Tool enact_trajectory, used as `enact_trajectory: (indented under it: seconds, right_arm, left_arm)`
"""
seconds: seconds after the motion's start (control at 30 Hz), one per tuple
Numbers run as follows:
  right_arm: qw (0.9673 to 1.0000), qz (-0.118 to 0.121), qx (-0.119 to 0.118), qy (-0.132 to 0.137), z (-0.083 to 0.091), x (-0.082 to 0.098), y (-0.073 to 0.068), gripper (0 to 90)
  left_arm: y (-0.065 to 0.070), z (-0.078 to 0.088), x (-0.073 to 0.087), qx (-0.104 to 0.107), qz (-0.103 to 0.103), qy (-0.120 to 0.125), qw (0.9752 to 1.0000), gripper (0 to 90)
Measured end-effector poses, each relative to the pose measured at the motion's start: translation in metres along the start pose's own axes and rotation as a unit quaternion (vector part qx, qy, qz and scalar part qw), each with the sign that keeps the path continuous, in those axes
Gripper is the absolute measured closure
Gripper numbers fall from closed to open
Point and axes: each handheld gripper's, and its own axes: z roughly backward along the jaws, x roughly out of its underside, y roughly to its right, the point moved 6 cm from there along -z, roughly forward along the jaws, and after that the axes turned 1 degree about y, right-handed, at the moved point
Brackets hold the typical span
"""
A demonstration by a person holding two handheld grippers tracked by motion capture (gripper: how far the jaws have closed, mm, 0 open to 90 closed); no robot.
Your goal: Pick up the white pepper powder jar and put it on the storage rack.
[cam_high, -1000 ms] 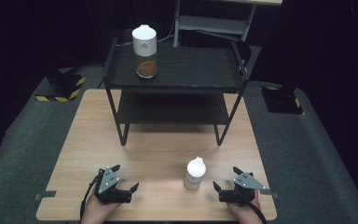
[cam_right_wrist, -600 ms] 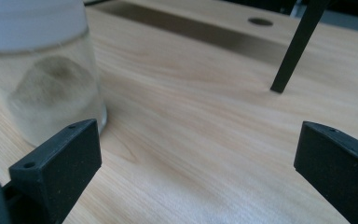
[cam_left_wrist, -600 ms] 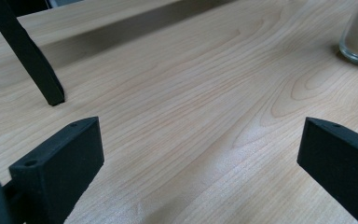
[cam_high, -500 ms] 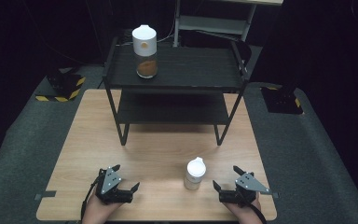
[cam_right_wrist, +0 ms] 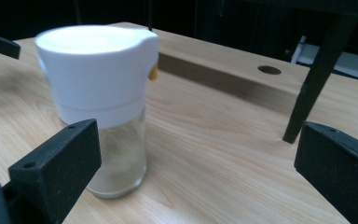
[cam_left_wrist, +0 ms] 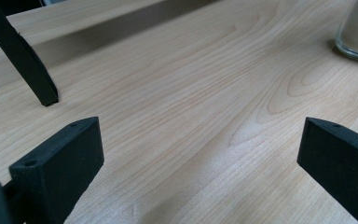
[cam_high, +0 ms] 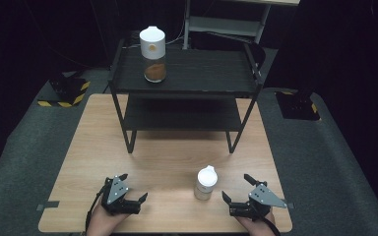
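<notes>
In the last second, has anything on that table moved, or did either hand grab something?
Nothing visibly changed. The left gripper and right gripper rest open at the near edge of the table, holding nothing. The small jar stands between them, and the tall jar stays on the black shelf.

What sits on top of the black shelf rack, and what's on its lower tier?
On the top tier of the black shelf rack stands one white-capped jar holding brown contents, near its left end. The lower tier's visible front part looks bare; its back is covered by the top tier.
</notes>
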Motion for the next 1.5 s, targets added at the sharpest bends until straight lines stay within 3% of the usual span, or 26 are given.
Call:
enact_trajectory:
  seconds: [0.43, 0.9, 1.17, 1.27, 1.5]
  right_arm:
    - [0.9996, 0.002, -0.028, 0.009, -0.004, -0.006, -0.011, 0.0]
    - [0.9980, 0.015, -0.061, 0.008, -0.022, -0.010, -0.027, 2.1]
    - [0.9975, 0.008, -0.070, 0.006, -0.034, -0.008, -0.031, 6.4]
    - [0.9980, 0.007, -0.062, 0.003, -0.042, -0.005, -0.032, 10.2]
    - [0.9974, 0.002, -0.072, 0.009, -0.050, -0.001, -0.029, 19.3]
  left_arm:
    - [-0.001, 0.000, -0.001, 0.006, 0.000, -0.002, 1.0000, 0.6]
    - [-0.001, -0.001, -0.001, 0.007, -0.005, -0.004, 1.0000, 0.7]
    - [0.000, 0.000, -0.001, 0.006, -0.003, -0.003, 1.0000, 0.6]
    - [0.001, 0.000, -0.001, 0.006, -0.007, -0.002, 1.0000, 0.7]
    - [0.002, 0.000, 0.000, 0.003, -0.005, 0.000, 1.0000, 0.7]
